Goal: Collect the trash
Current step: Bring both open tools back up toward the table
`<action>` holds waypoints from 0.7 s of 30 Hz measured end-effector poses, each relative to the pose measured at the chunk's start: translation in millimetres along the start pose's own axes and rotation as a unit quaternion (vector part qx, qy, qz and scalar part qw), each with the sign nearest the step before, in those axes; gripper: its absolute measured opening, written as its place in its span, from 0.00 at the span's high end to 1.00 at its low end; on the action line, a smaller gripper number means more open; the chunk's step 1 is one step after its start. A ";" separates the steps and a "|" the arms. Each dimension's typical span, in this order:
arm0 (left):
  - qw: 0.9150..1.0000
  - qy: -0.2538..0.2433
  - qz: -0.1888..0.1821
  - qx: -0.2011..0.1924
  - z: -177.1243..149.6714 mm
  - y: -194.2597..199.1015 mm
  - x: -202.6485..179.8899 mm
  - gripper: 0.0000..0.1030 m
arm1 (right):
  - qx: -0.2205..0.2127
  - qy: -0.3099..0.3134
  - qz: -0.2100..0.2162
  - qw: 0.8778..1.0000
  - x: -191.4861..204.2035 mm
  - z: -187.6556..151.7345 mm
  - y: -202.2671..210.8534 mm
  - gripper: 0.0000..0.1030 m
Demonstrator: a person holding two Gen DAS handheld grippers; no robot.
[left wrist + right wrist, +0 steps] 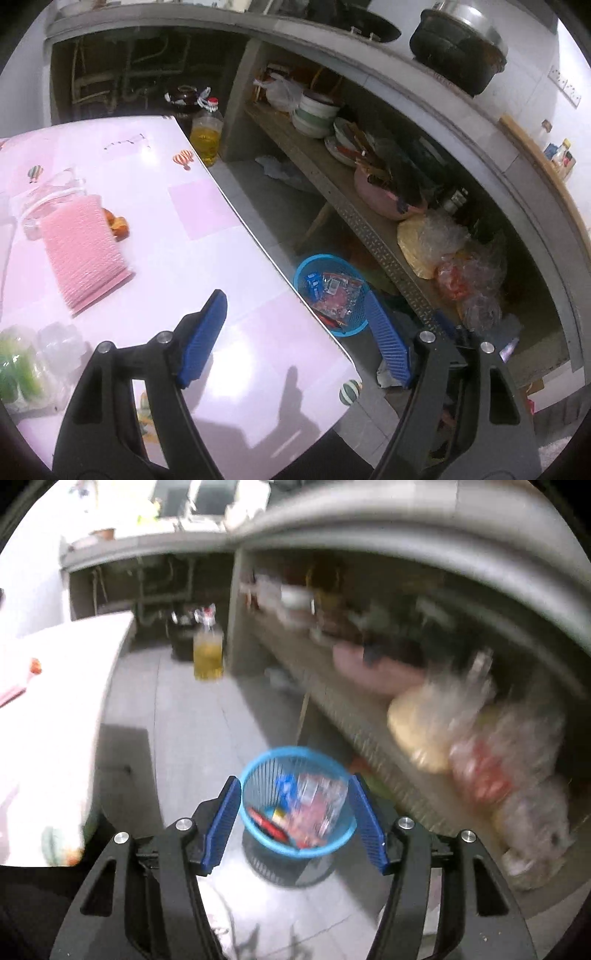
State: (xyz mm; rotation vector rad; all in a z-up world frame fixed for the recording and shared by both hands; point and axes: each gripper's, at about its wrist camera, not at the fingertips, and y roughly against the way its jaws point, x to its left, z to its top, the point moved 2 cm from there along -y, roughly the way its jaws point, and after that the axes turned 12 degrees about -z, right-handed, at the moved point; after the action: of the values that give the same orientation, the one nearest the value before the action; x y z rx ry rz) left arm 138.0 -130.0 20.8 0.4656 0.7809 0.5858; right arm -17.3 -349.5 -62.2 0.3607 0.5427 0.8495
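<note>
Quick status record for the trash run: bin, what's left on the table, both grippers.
bin: blue basket on the floor beside the table, holding wrappers
table: pink foam sheet, clear plastic bag, orange scrap, bagged green item
left gripper: open, empty, over the table edge
right gripper: open, empty, above the basket
view: right wrist picture blurred

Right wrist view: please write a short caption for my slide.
Open right tool above the blue trash basket on the tiled floor, wrappers already inside.
</note>
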 end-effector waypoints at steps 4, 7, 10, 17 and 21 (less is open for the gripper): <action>1.000 0.001 -0.002 -0.018 -7.2 21.2 1.2 0.29 | -0.090 0.009 -0.025 0.996 -1.0 19.3 52.4 0.40; 1.000 0.005 -0.007 -0.024 -12.1 32.2 3.2 0.29 | -0.144 0.008 -0.038 0.989 0.1 27.3 81.6 0.39; 0.999 0.005 -0.010 -0.030 -16.7 43.8 4.2 0.29 | -0.175 0.008 -0.045 0.984 5.8 34.0 105.2 0.39; 0.999 0.006 -0.015 -0.049 -27.1 70.7 11.4 0.29 | -0.228 0.010 -0.062 0.972 15.5 42.2 140.4 0.37; 0.998 0.013 -0.018 -0.056 -31.8 79.9 17.6 0.29 | -0.240 0.008 -0.059 0.969 19.4 46.3 153.2 0.36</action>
State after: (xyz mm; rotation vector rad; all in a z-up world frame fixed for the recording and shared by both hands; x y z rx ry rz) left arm 98.8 -53.6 38.8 0.3413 0.7763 0.5992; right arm -72.9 -244.4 46.6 -0.1198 0.3531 0.8386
